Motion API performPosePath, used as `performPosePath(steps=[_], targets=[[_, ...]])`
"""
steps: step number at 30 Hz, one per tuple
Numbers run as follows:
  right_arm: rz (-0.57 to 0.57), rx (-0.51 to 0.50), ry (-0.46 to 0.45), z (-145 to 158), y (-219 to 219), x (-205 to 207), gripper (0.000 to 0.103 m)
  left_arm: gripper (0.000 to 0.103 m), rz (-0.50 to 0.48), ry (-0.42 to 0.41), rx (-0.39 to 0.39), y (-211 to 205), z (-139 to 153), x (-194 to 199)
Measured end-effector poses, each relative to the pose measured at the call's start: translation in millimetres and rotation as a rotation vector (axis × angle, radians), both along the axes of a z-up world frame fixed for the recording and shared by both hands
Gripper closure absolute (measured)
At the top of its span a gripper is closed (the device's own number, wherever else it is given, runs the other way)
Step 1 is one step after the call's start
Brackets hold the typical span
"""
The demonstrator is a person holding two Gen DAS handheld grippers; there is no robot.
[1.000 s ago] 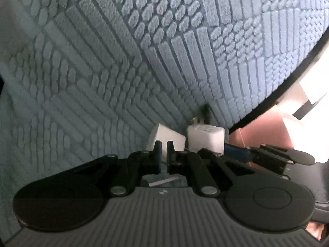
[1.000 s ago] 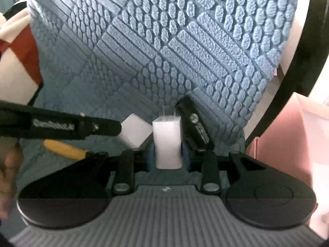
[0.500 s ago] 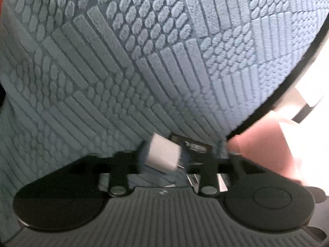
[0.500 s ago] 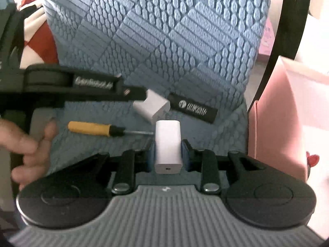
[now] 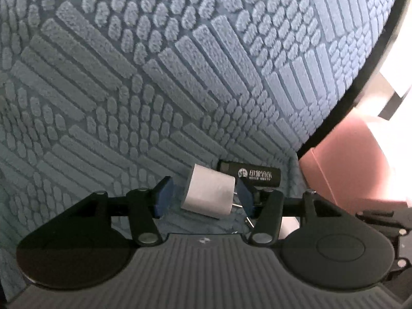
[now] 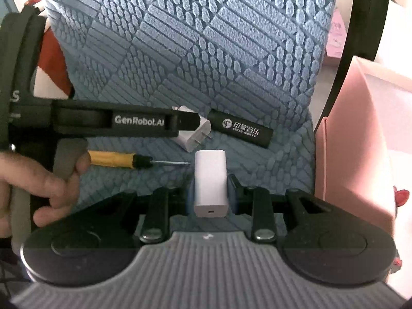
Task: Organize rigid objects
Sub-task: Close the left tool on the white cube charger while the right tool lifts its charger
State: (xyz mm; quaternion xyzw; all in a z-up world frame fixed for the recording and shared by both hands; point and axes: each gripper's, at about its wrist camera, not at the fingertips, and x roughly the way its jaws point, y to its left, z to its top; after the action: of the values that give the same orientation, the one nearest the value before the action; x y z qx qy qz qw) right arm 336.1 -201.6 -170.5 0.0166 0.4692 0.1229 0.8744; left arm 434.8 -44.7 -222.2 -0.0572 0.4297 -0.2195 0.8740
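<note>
the right tool (image 6: 211, 193) is clamped on a tall white rectangular charger block (image 6: 210, 182), its port end toward the camera, raised above the blue textured fabric seat (image 6: 206, 51). the left tool (image 5: 203, 195) has its jaws apart around a small white two-pronged plug adapter (image 5: 208, 193) that lies tilted on the seat; neither blue pad clearly touches it, so i judge that pick not yet made. just beyond lies a black printed stick-shaped device (image 5: 249, 176), and a yellow-handled screwdriver (image 6: 123, 160) rests near the left hand (image 6: 38, 185). a pink box (image 6: 360, 141) stands at the seat's right edge, probably the destination. nothing visibly sits sorted there, so most of the work looks left.
</note>
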Motion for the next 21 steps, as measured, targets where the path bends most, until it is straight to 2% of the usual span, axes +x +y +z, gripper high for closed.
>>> performPosePath(steps=[7, 10, 12, 21], targets=[[0.003, -0.005, 0.037, -9, 5, 9, 0.07, 0.042, -0.038, -0.012, 0.071, -22, -19, 1], [0.013, -0.027, 0.054, -14, 8, 12, 0.072, 0.042, -0.025, -0.008, 0.058, -28, -26, 6], [0.022, -0.038, 0.054, -16, 10, 12, 0.072, 0.051, -0.021, 0.002, 0.03, -27, -29, 8], [-0.003, -0.044, 0.023, -14, 11, 6, 0.072, 0.052, 0.107, 0.051, 0.004, -9, -16, 1]])
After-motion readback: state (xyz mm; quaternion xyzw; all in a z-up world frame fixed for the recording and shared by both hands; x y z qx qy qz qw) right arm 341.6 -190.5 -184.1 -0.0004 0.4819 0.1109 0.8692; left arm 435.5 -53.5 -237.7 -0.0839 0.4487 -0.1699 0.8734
